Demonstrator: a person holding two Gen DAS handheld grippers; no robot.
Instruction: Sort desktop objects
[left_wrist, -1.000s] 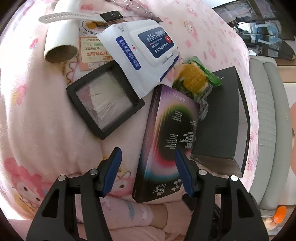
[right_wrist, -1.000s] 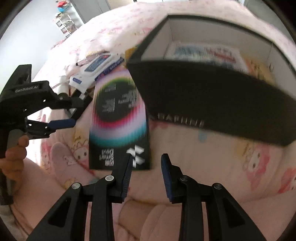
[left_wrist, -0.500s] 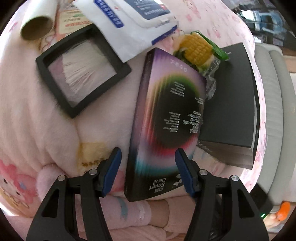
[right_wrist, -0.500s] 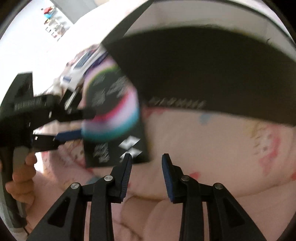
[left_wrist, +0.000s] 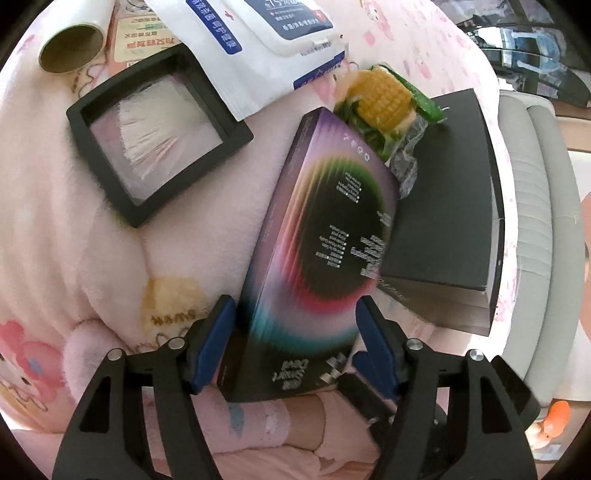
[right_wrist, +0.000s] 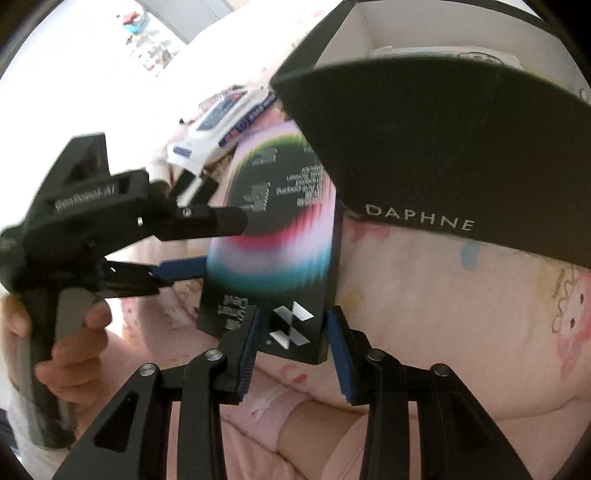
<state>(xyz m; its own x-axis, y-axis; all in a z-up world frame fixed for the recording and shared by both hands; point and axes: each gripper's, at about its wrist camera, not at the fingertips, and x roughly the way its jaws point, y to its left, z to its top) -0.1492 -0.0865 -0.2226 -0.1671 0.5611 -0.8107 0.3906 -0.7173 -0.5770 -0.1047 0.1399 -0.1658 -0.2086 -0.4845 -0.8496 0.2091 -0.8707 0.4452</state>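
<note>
Squarely between blue-padded tongs (left_wrist: 295, 341): glossy rectangular box (left_wrist: 321, 236).

flat dark box (left_wrist: 325, 243) with rainbow ring print and white text, lying lengthwise on the pink blanket, far end against a wrapped corn cob (left_wrist: 382, 98), right edge touching an open black box (left_wrist: 450, 206) lettered "daphne". beside them: white wipes pack (left_wrist: 266, 40), black square frame (left_wrist: 155, 133), cardboard tube (left_wrist: 72, 48).
</note>
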